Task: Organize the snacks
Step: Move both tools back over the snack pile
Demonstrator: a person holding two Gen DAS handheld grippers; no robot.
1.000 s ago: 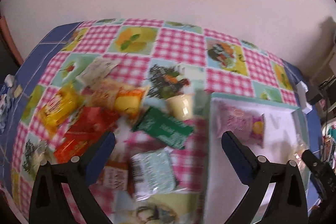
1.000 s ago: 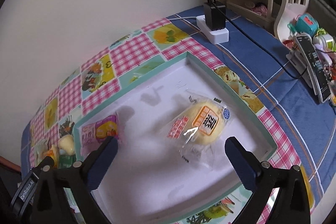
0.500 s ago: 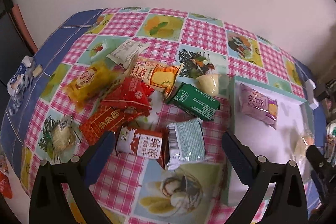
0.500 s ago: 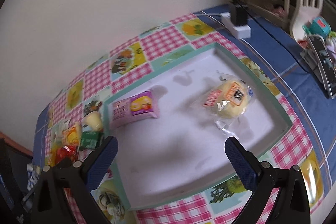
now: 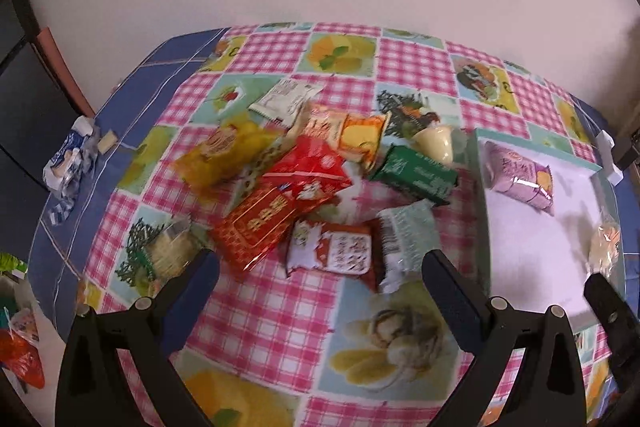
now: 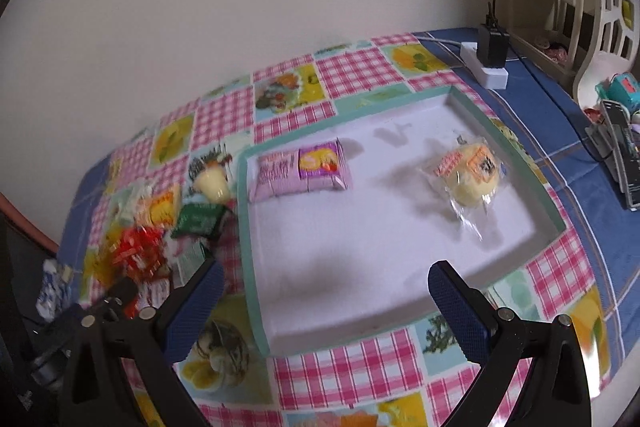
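Two snacks (image 6: 302,173) in tray (image 6: 516,153); left gripper (image 5: 320,281), right gripper (image 6: 326,293) both spread, empty.

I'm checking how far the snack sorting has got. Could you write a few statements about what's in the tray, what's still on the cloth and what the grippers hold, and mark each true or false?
1. The tray holds two snacks, a purple packet and a clear-wrapped yellow bun. True.
2. The two snacks in the tray touch each other. False: bare tray floor lies between them.
3. The green packet lies inside the tray. False: it lies on the checked cloth, left of the tray.
4. The left gripper has open, empty jaws. True.
5. The right gripper is shut on the bun. False: its jaws are open and empty.
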